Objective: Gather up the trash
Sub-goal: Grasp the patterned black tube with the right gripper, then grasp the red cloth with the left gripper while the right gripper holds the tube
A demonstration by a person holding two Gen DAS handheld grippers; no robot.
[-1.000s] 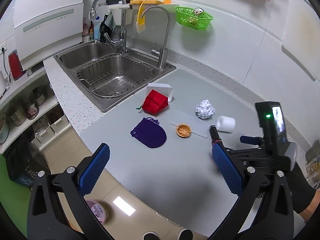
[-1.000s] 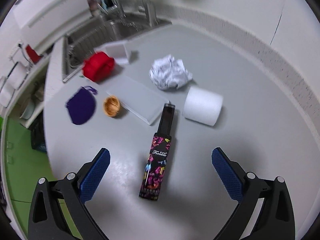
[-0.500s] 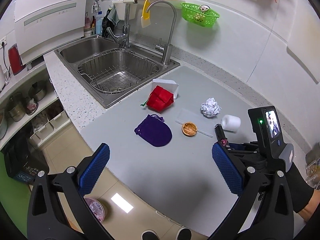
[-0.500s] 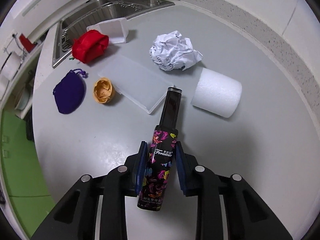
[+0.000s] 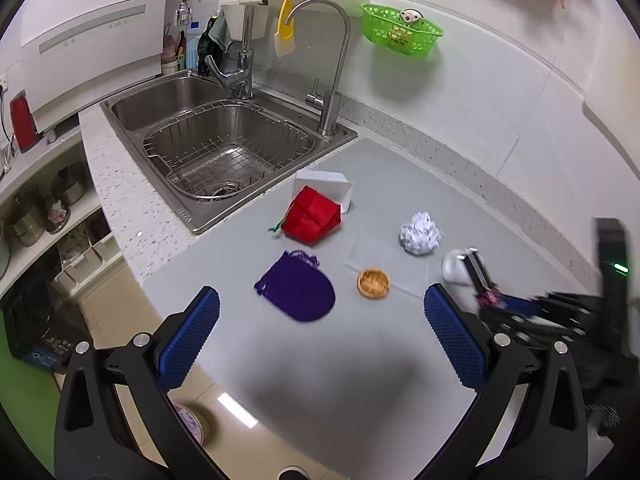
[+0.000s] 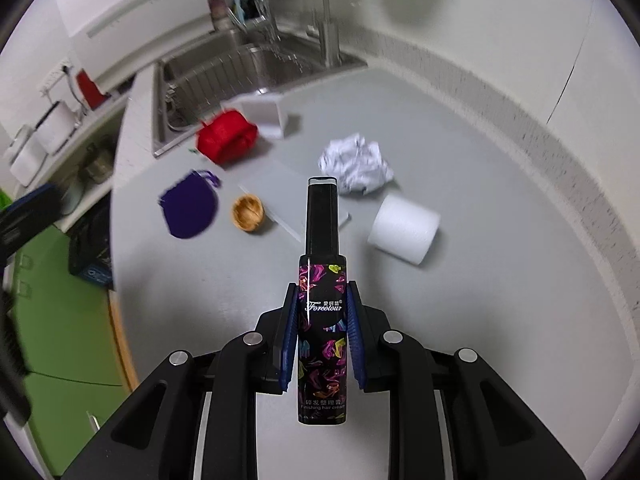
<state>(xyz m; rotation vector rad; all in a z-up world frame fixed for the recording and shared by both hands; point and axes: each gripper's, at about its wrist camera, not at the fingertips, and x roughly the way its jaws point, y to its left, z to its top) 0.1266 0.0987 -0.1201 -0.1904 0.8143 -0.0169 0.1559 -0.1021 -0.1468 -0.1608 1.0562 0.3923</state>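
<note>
The grey countertop [image 6: 460, 168] spreads ahead of and beneath both grippers, with a stainless steel sink [image 5: 224, 148] at its far left. The left gripper [image 5: 320, 332] hovers over the near edge with its blue pads spread wide and nothing between them. The right gripper [image 6: 322, 332] has its pads pressed against the sides of a slim black hair-cream bottle with a coloured floral print [image 6: 322, 292], which it holds clear of the surface, cap pointing forward. Ahead of it, from largest to smallest, lie a flat translucent plastic sheet [image 6: 280, 188], a red fabric pouch [image 6: 226, 140] leaning near a white plastic tray [image 6: 262, 114], a purple drawstring pouch [image 6: 188, 210], a white foam cylinder [image 6: 404, 230] just to the right, a crumpled white paper ball [image 6: 356, 162], and a small brown nutshell-like piece [image 6: 248, 213]. By judgement, collection has barely begun: one item is gripped but not yet deposited, no bin is clearly identifiable, and the paper ball, foam and shell remain to gather.
</note>
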